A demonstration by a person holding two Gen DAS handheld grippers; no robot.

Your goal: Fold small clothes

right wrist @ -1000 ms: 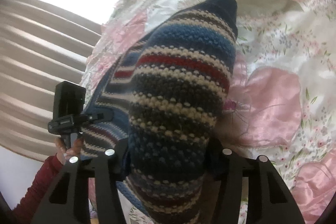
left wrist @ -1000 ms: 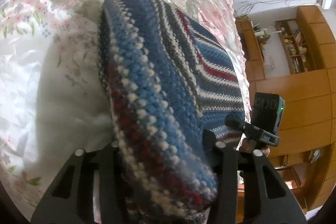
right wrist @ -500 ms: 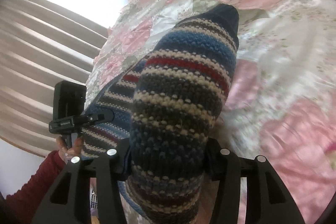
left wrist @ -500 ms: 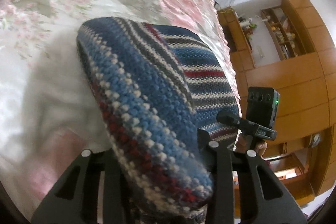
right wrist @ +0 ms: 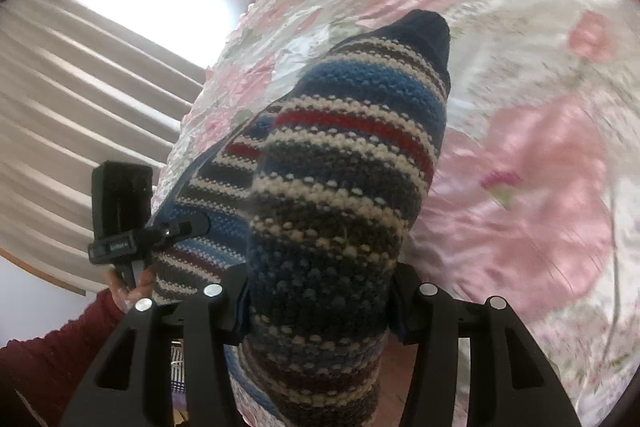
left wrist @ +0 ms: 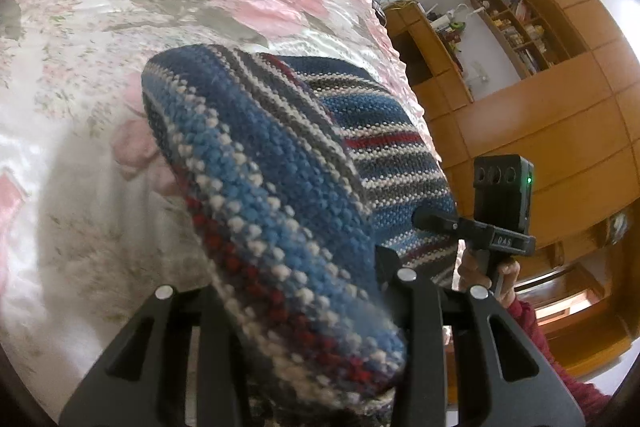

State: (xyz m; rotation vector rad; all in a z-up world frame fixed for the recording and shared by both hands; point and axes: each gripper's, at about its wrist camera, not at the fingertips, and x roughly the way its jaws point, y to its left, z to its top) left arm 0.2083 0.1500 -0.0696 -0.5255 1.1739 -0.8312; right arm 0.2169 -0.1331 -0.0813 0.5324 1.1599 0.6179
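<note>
**A:** why hold it with both claws?

**B:** looks like it keeps the striped knit (left wrist: 272, 187) stretched above the floral bedspread (left wrist: 80, 7). Left gripper (left wrist: 308, 311) and right gripper (right wrist: 320, 303) each pinch one bunched end.

**A:** room to lay it down?

**B:** plenty of bare bedspread ahead; the bed edge is beside the wooden cabinets (left wrist: 540, 131).

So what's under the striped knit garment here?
A pink floral bedspread lies below the striped knit garment, which both the left hand-held gripper and right hand-held gripper clamp. The patch directly beneath it is hidden by the knit.
</note>
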